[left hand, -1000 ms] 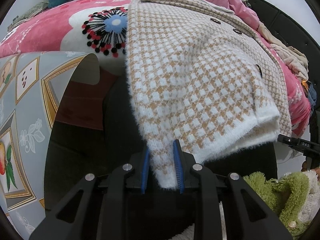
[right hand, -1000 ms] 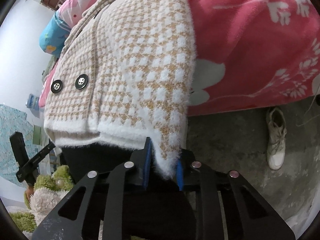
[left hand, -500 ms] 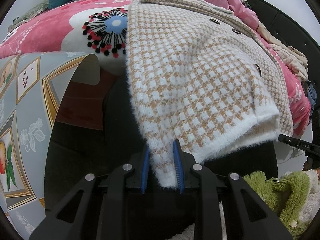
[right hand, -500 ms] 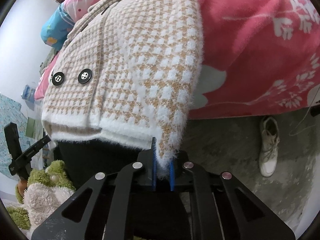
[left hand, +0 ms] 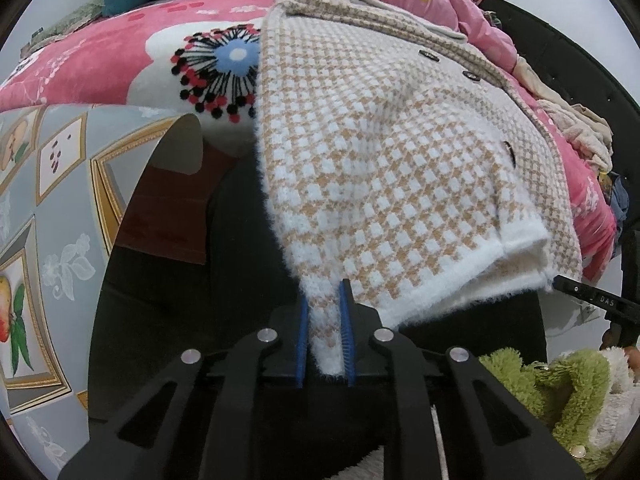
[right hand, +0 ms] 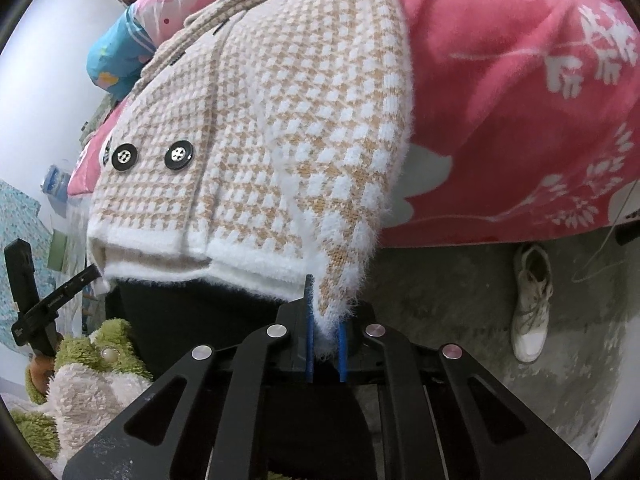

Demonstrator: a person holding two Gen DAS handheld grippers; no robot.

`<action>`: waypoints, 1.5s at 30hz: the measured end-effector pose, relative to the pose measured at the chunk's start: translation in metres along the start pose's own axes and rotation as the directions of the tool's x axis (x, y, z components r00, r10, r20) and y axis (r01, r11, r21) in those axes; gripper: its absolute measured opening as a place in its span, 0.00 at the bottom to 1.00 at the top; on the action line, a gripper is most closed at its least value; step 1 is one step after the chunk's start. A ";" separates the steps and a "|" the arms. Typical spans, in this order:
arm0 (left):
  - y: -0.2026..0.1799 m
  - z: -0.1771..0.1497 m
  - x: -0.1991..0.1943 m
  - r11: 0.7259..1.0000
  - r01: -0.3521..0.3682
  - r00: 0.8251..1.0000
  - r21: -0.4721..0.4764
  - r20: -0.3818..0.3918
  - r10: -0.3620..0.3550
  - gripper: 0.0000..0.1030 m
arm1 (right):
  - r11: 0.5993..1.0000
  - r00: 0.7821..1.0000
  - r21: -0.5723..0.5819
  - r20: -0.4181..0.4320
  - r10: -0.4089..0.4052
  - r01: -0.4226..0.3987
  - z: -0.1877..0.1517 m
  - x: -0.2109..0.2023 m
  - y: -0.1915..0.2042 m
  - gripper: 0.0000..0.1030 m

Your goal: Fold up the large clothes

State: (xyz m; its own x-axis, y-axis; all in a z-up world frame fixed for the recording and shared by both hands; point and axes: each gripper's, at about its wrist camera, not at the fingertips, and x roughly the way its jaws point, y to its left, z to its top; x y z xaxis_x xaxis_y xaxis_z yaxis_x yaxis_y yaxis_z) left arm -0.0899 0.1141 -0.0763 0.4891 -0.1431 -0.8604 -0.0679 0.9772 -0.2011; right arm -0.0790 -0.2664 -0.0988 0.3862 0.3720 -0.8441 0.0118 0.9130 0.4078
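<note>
Both sets of fingers pinch the checked cardigan (left hand: 380,168) hem: left gripper (left hand: 325,312) closing, right gripper (right hand: 324,320) clamped narrow.

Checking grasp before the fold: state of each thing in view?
left gripper: jaws closing on cardigan hem corner
right gripper: shut on other hem corner
cardigan: buttoned, hem hanging off bed edge
blanket: spread on bed
shoe: on floor, upright
</note>
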 end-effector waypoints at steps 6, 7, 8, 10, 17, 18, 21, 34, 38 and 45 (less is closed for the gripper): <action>-0.003 0.004 -0.008 1.000 0.020 0.999 0.011 0.035 -0.021 0.10 | 1.000 0.999 -0.015 0.045 0.010 -0.010 0.005 -0.018 0.005 0.08; -0.003 0.005 -0.010 1.000 0.025 0.999 0.011 0.043 -0.026 0.09 | 1.000 0.999 -0.016 0.053 0.012 -0.011 0.006 -0.020 0.008 0.08; -0.003 0.006 -0.012 1.000 0.029 0.998 0.012 0.049 -0.030 0.09 | 1.000 0.998 -0.023 0.059 0.014 -0.013 0.006 -0.025 0.006 0.08; -0.004 0.008 -0.017 0.999 0.039 0.997 0.014 0.066 -0.040 0.09 | 0.999 0.997 -0.032 0.075 0.019 -0.017 0.008 -0.031 0.008 0.08; -0.005 0.016 -0.033 0.998 0.058 0.990 0.016 0.126 -0.060 0.09 | 0.998 0.991 -0.061 0.128 0.035 -0.028 0.018 -0.050 0.017 0.08; -0.004 0.016 -0.034 0.998 0.060 0.989 0.016 0.133 -0.061 0.09 | 0.997 0.990 -0.065 0.138 0.039 -0.030 0.019 -0.054 0.019 0.08; -0.003 0.021 -0.041 0.998 0.066 0.985 0.017 0.159 -0.068 0.09 | 0.997 0.986 -0.074 0.160 0.047 -0.036 0.024 -0.058 0.020 0.08; -0.006 0.045 -0.055 0.997 0.065 0.968 0.049 0.238 -0.075 0.09 | 0.994 0.969 -0.098 0.239 0.062 -0.039 0.040 -0.069 0.030 0.08; -0.006 0.054 -0.057 0.996 0.064 0.964 0.063 0.255 -0.078 0.09 | 0.993 0.964 -0.108 0.258 0.065 -0.038 0.047 -0.072 0.035 0.08; -0.009 0.070 -0.059 0.994 0.056 0.955 0.091 0.285 -0.080 0.09 | 0.990 0.953 -0.137 0.293 0.071 -0.032 0.064 -0.079 0.041 0.08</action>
State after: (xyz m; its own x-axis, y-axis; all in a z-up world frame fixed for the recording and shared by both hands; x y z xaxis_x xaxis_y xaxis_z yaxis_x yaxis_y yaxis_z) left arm -0.0572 0.1249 0.0091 0.7204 -0.1705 -0.6723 0.0393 0.9778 -0.2059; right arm -0.0504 -0.2690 0.0067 0.6393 0.3703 -0.6739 -0.1267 0.9151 0.3827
